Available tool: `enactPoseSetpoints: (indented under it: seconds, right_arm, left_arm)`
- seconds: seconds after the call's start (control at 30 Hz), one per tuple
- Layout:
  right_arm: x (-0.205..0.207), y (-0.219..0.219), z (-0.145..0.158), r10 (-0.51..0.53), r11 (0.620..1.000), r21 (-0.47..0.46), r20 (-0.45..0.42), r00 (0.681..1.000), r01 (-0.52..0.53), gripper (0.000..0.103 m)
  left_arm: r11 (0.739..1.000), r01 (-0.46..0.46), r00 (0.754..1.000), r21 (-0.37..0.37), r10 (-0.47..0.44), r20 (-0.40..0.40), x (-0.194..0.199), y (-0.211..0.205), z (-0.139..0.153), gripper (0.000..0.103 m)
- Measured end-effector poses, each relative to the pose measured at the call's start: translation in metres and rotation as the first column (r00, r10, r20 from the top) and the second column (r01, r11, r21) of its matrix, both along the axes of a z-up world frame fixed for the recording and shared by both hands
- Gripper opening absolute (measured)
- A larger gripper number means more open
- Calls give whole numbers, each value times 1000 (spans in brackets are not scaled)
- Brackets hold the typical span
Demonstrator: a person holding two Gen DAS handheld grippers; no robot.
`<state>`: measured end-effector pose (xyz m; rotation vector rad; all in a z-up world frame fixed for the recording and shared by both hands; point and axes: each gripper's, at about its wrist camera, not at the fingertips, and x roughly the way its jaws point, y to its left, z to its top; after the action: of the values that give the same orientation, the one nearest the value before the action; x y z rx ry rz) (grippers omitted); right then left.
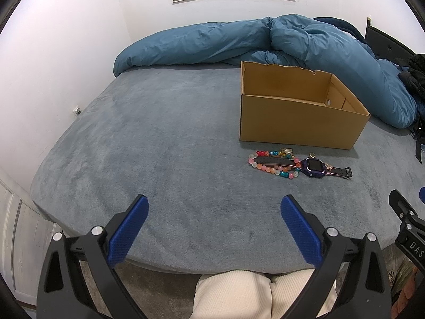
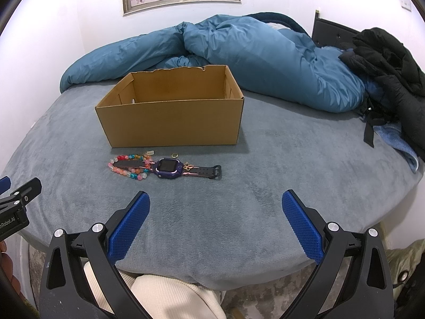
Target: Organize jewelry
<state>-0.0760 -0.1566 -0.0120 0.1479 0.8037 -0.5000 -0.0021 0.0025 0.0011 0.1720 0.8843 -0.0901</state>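
right view only: coat [image 2: 385, 61] at 2 o'clock | box [image 2: 170, 122]: floor hidden | watch [image 2: 170, 170], beads [image 2: 127, 168] before it | left gripper [image 1: 213, 228], right gripper [image 2: 215, 224]: spread, holding nothing

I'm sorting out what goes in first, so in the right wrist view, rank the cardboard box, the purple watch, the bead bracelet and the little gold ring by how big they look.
1. cardboard box, by far the largest
2. purple watch with its straps laid out
3. bead bracelet, close to the watch in length, so that order is unsure
4. gold ring, the smallest
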Motion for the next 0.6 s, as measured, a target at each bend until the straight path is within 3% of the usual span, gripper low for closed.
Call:
enactPoseSetpoints:
  seconds: [0.6]
  right_arm:
    - [3, 6, 1, -9, 1000, -4, -3, 1000, 9, 95]
  left_arm:
    - [1000, 7, 1000, -5, -7, -3, 7, 9, 7, 98]
